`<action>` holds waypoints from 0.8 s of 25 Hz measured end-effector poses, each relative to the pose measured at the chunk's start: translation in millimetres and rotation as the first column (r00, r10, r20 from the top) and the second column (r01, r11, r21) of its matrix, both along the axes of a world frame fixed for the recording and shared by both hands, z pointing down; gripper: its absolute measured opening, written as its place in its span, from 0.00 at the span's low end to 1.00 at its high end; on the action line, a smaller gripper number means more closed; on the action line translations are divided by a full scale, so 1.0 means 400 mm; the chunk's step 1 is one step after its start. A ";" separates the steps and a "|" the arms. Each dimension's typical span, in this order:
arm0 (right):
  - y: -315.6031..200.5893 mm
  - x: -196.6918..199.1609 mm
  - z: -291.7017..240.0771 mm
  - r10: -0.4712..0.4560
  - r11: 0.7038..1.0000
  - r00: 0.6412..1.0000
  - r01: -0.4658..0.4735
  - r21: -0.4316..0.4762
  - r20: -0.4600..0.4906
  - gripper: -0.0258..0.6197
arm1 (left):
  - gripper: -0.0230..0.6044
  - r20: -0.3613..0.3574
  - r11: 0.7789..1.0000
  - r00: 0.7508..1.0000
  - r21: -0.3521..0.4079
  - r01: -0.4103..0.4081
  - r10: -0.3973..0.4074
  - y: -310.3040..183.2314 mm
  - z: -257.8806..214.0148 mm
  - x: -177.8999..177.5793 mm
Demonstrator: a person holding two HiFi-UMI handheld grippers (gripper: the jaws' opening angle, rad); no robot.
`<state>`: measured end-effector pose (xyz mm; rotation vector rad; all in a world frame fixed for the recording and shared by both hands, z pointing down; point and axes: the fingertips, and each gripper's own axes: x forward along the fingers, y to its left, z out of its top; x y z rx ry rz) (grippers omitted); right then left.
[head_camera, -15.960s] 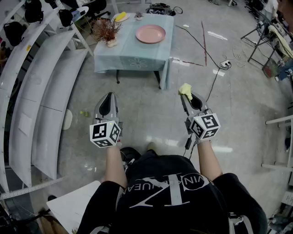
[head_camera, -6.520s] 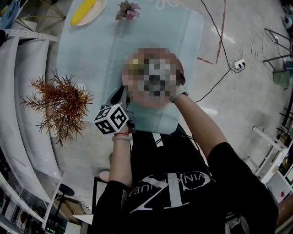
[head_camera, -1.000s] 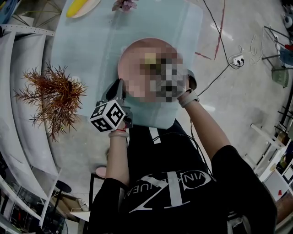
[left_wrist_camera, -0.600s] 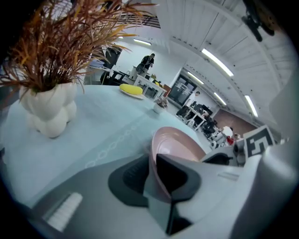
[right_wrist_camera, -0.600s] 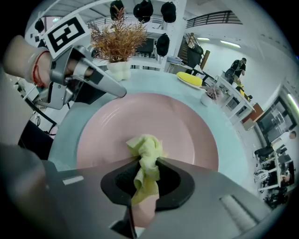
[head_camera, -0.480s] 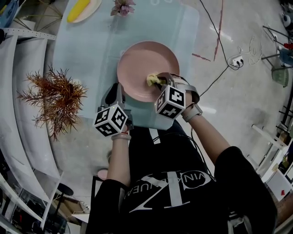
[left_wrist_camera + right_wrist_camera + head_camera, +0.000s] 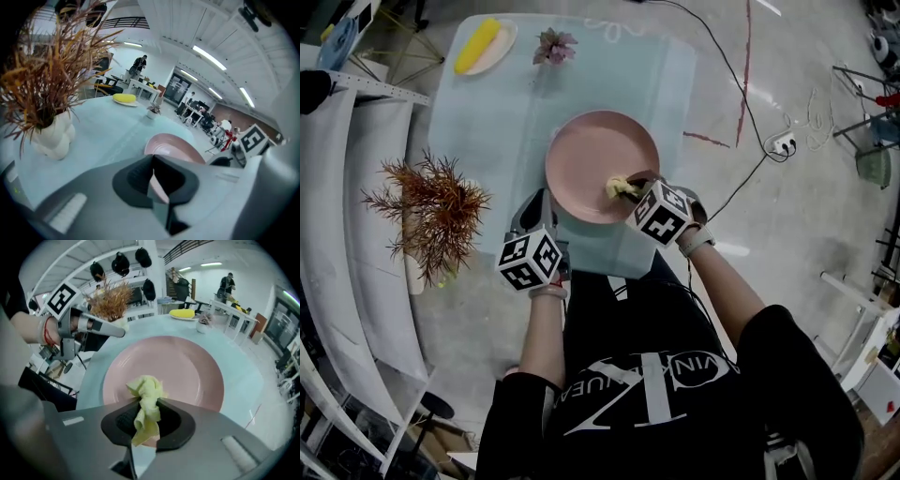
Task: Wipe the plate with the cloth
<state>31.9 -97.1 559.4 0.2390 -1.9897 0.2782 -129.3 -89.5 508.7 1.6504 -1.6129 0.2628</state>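
Plate (image 7: 592,150) has the cloth (image 7: 619,187), pinched by the right gripper (image 7: 635,182), at its 5 o'clock for wiping; the left gripper (image 7: 535,197), jaws together and empty, waits at 8 o'clock.

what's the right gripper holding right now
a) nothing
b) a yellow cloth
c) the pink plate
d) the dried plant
B: the right gripper has its jaws shut on the yellow cloth, and the bunched end of the cloth sits over the pink plate.
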 end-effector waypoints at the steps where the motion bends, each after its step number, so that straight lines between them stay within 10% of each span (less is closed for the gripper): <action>1: -0.010 0.002 -0.019 0.029 1.000 0.999 -0.029 0.003 0.034 0.15 | 0.04 0.006 1.000 1.000 0.016 -0.005 0.005 -0.005 -0.015 0.001; 12: -0.146 0.015 -0.252 0.211 0.967 0.909 -0.248 0.058 0.358 0.15 | 0.04 0.092 0.970 0.996 0.238 -0.043 0.022 -0.082 -0.225 -0.006; 20: -0.229 0.004 -0.449 0.211 0.937 0.792 -0.332 0.113 0.573 0.15 | 0.04 0.195 0.893 0.981 0.441 -0.090 0.002 -0.115 -0.437 -0.030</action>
